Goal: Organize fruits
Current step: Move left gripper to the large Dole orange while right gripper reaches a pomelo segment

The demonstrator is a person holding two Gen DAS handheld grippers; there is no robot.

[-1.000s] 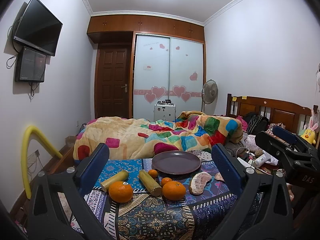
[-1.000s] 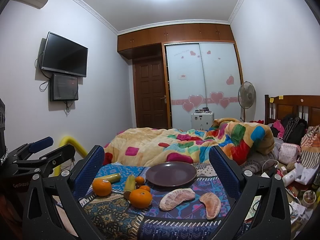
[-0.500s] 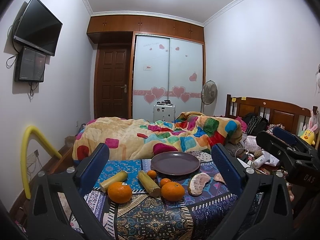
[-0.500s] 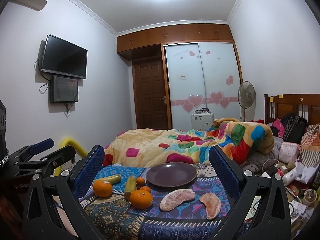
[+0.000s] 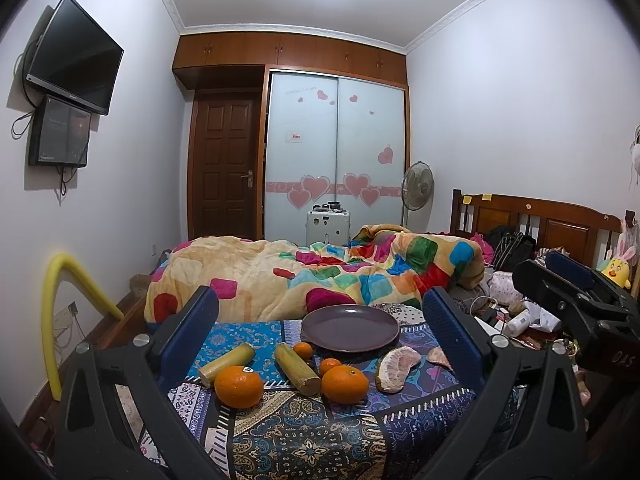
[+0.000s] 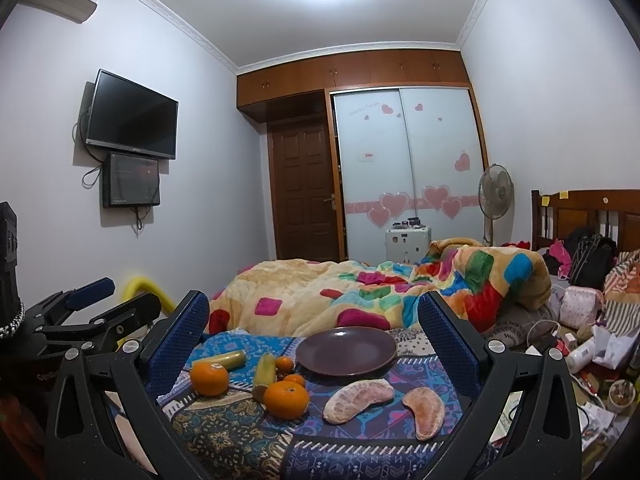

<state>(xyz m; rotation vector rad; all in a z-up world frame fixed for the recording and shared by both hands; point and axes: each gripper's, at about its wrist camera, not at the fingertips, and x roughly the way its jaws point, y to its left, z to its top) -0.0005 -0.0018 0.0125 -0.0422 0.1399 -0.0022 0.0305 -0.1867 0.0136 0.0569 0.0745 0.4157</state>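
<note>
A dark purple plate (image 5: 350,327) (image 6: 346,349) sits empty at the back of a patterned cloth. In front of it lie two large oranges (image 5: 239,386) (image 5: 344,384), two small tangerines (image 5: 303,350), two sugarcane pieces (image 5: 297,368) (image 5: 226,362) and two peeled pomelo segments (image 6: 358,398) (image 6: 425,410). My left gripper (image 5: 320,344) is open and empty, held back from the fruit. My right gripper (image 6: 314,340) is open and empty too, in front of the cloth. Each gripper shows at the edge of the other's view.
The cloth (image 5: 304,436) covers a small surface at the foot of a bed with a colourful quilt (image 5: 320,272). Clutter and bags (image 6: 580,340) lie to the right. A yellow foam tube (image 5: 60,312) stands at the left wall.
Both views have shifted only slightly; the fruit and plate have not moved and both grippers stay open.
</note>
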